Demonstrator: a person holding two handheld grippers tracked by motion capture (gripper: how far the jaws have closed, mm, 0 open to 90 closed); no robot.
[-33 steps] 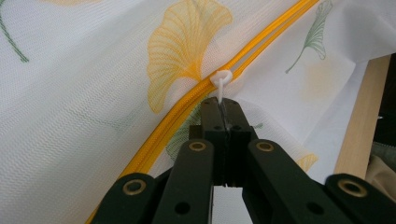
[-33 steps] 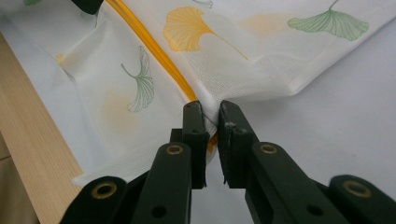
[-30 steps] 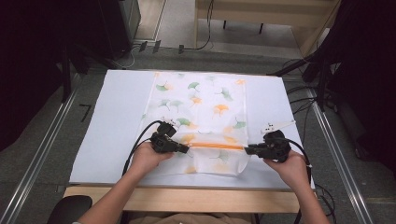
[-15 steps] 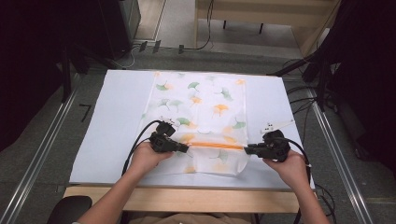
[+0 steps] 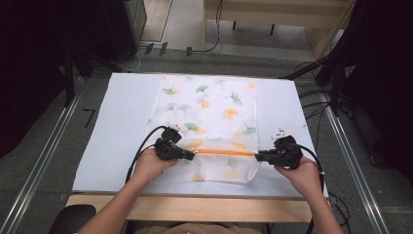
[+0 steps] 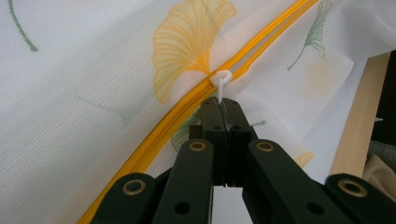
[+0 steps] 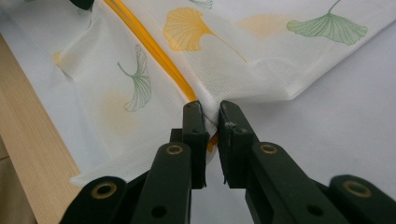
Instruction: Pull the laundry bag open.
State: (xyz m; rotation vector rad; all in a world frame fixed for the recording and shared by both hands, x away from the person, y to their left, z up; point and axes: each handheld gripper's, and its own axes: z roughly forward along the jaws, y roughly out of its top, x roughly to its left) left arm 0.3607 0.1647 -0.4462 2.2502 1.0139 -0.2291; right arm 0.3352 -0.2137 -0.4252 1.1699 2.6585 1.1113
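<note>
Mesh bag (image 5: 209, 112) lies on a white table sheet (image 5: 122, 122), both grippers' fingers clenched on its zipper (image 5: 224, 152) ends.

One mesh bag (image 5: 209, 122), one orange zipper (image 5: 224, 152), one white pull tab (image 6: 221, 83), two hand-held grippers: left (image 5: 191, 155), right (image 5: 257, 157).

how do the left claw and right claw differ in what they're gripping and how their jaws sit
The left claw pinches the small white zipper pull of the white mesh bag with ginkgo leaf print; the right claw grips the bag's edge at the end of the orange zipper. The left claw's jaws meet flush; the right claw's jaws keep a narrow gap around the fabric. Both are black, hand-held, and sit on the same zipper line.
</note>
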